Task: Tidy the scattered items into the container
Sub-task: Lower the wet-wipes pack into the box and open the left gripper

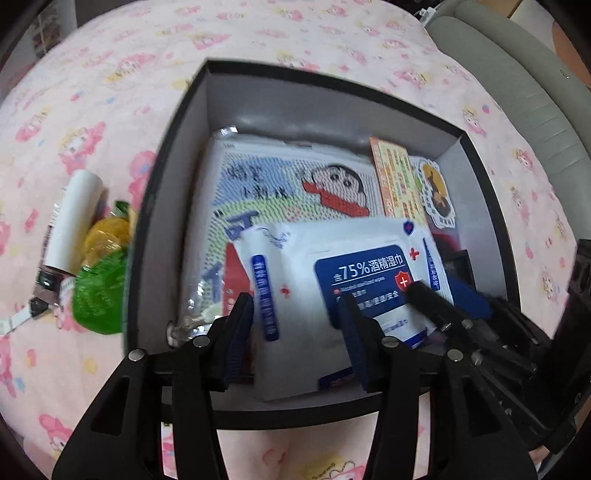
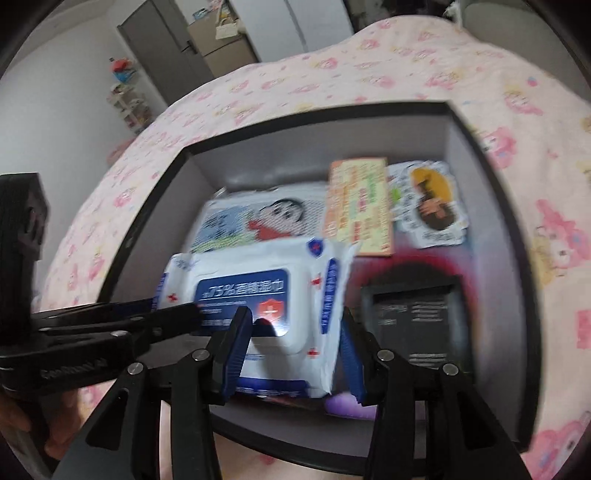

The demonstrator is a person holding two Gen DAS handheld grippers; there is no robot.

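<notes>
wipes pack in box, both tools open

- A pink bedspread printed with small cartoon figures covers the whole surface underneath.
- A grey padded headboard or cushion curves along the far right edge of the bed.
- In the right wrist view, a plain white wall stands at left.
- A dark grey door with a lever handle is set in that wall.
- Beside it stands a tan cabinet, then white wardrobe panels.
- A small cluttered shelf rack sits against the wall.
- Light is soft and even.
</notes>
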